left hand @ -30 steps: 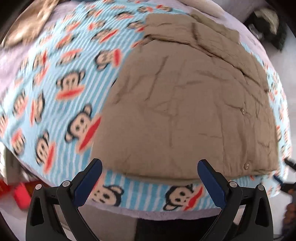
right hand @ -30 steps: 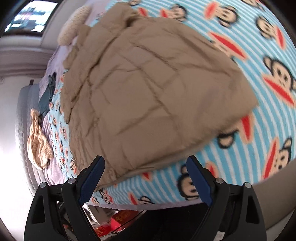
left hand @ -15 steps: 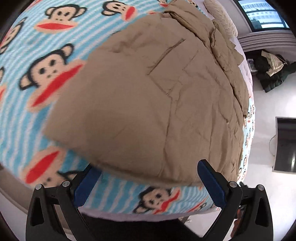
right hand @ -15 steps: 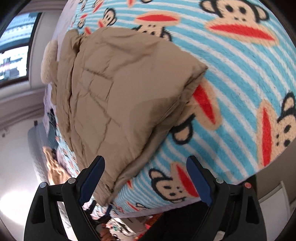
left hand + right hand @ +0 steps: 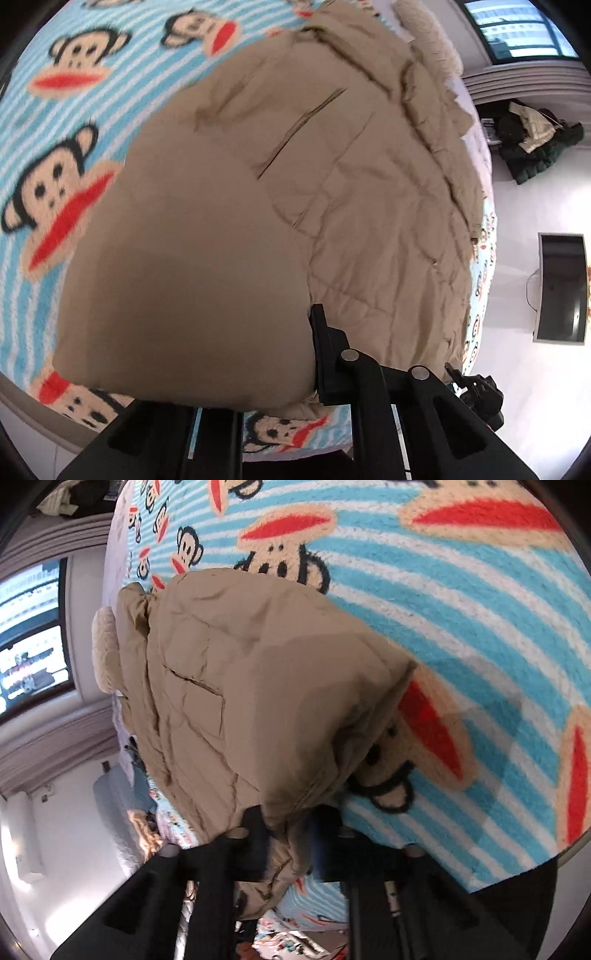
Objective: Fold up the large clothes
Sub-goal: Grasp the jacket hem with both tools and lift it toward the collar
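Note:
A tan quilted jacket lies flat on a bed covered by a blue striped monkey-print blanket. My left gripper is at the jacket's near hem, its jaws closing on the fabric. One finger shows and the other is hidden under the cloth. In the right wrist view the jacket bulges up at its near corner. There my right gripper has its jaws closing on the hem, which is pinched between both fingers. The blanket spreads to the right of it.
The bed's edge runs just below both grippers. A window, a pile of dark clothes and a dark screen stand beyond the bed on a white floor. A cream fleecy hood or cushion lies at the jacket's far end.
Both grippers have dropped to the jacket's near hem and rolled. Their jaws, wide apart before, have come together on the fabric, which bunches up at each grip.

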A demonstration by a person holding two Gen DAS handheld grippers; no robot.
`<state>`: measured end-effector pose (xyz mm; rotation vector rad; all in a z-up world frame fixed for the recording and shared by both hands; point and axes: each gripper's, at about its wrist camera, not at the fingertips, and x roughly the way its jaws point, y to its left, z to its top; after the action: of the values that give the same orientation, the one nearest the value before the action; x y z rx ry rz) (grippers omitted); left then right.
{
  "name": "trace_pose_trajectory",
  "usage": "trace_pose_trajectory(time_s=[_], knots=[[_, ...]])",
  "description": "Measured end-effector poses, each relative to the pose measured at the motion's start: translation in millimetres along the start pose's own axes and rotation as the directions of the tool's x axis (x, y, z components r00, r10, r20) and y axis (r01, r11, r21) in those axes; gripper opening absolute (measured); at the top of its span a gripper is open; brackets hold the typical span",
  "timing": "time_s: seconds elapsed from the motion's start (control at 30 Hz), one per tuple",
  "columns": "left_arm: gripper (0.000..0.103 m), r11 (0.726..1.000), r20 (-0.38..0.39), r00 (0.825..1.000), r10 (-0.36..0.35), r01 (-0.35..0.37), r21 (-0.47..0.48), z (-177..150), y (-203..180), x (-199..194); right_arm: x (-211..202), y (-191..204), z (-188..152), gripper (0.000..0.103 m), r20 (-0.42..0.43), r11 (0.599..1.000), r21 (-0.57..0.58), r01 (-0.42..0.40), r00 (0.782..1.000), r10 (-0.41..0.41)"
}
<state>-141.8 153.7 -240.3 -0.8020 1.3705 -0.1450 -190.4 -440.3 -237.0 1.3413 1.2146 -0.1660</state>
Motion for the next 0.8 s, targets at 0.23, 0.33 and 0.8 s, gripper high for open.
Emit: trace_pose_trajectory(time_s=[0.23, 0.33, 0.8], knots=[[0.013, 0.995, 0.061, 0.996, -0.062, 0.058, 0.075, 10, -28, -35, -10, 28, -6, 0.007, 0.018, 0.995, -0.069, -0.075, 0.997, 0.076], [0.013, 0.991, 0.083, 0.993, -0.089, 0.08, 0.112, 18, -43, -50, -19, 45, -6, 0.007, 0.026, 0.989, -0.104, -0.105, 0.994, 0.109], [0.013, 0.969, 0.23, 0.968, -0.103, 0.046, 0.242, 84, -128, -95, -31, 169, 31, 0.007, -0.014, 0.932, -0.316, -0.18, 0.983, 0.185]])
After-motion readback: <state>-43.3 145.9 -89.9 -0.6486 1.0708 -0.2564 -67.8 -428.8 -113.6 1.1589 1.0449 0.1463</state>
